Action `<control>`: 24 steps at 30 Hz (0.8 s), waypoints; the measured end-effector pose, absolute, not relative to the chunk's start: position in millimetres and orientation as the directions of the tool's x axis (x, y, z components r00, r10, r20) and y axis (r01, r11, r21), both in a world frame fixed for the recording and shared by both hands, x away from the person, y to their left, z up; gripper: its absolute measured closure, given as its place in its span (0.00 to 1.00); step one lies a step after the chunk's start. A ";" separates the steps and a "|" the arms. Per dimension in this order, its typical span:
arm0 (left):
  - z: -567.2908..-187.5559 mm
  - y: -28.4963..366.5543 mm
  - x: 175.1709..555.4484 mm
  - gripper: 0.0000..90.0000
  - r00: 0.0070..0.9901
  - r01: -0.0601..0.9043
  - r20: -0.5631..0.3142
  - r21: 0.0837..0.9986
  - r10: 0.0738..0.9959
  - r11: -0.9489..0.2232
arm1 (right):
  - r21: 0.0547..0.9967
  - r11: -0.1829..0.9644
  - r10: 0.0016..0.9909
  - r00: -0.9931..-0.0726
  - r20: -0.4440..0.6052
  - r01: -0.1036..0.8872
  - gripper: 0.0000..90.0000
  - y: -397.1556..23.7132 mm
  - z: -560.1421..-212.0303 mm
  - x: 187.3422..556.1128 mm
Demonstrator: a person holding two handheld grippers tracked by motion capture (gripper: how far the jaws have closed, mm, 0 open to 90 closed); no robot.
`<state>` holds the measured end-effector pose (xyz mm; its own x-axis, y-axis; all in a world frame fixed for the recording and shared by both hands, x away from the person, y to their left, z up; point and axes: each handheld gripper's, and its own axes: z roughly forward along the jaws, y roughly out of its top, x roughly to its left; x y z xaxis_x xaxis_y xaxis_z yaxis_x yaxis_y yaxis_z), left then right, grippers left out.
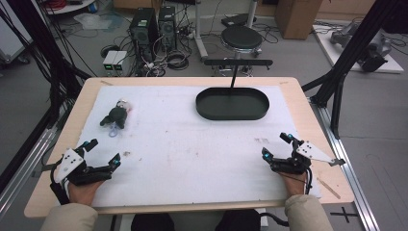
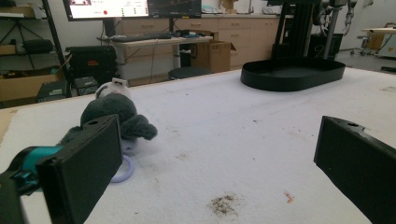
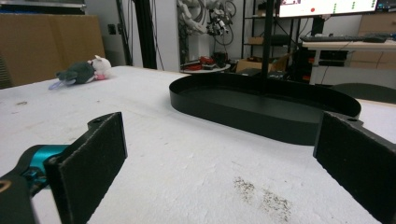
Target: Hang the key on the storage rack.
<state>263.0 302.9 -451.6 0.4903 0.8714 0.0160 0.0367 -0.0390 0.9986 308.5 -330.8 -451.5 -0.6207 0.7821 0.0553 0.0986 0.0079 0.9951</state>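
Observation:
A small dark grey plush toy [image 1: 116,115] with a white head and a pale purple ring lies on the white mat at the left; it also appears as the plush toy [image 2: 116,114] and the plush toy [image 3: 82,71]. A black oval tray [image 1: 232,104] stands empty at the back centre, seen too as the tray [image 2: 293,73] and the tray [image 3: 261,108]. My left gripper [image 1: 103,153] rests open near the front left edge, below the toy. My right gripper [image 1: 276,146] rests open at the front right. Neither holds anything.
The white mat [image 1: 192,144] covers most of the wooden table [image 1: 94,84]. Small dirt stains [image 2: 224,204] mark the mat. A black pole on a crossbar [image 1: 237,62] rises behind the tray. A stool [image 1: 241,37], computers and cables stand on the floor beyond.

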 end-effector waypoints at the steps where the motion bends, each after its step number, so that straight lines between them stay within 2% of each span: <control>1: -451.6 302.9 263.0 0.02 0.490 0.037 0.016 0.999 0.871 -0.039 | 0.995 0.008 0.782 -0.621 0.055 0.099 0.02 -330.8 -451.5 308.5; 19: -451.2 303.7 264.1 0.02 0.488 0.046 0.005 0.998 0.873 -0.032 | 0.995 0.008 0.784 -0.618 0.054 0.097 0.02 -330.8 -451.5 308.3; 22: -449.6 305.7 268.2 0.02 0.460 0.090 -0.038 0.996 0.887 -0.004 | 0.995 0.008 0.784 -0.618 0.055 0.098 0.02 -330.7 -451.5 308.3; 24: -445.0 306.7 272.3 0.02 0.451 0.117 -0.033 0.993 0.892 -0.022 | 0.995 0.007 0.784 -0.618 0.057 0.100 0.02 -330.4 -451.5 308.0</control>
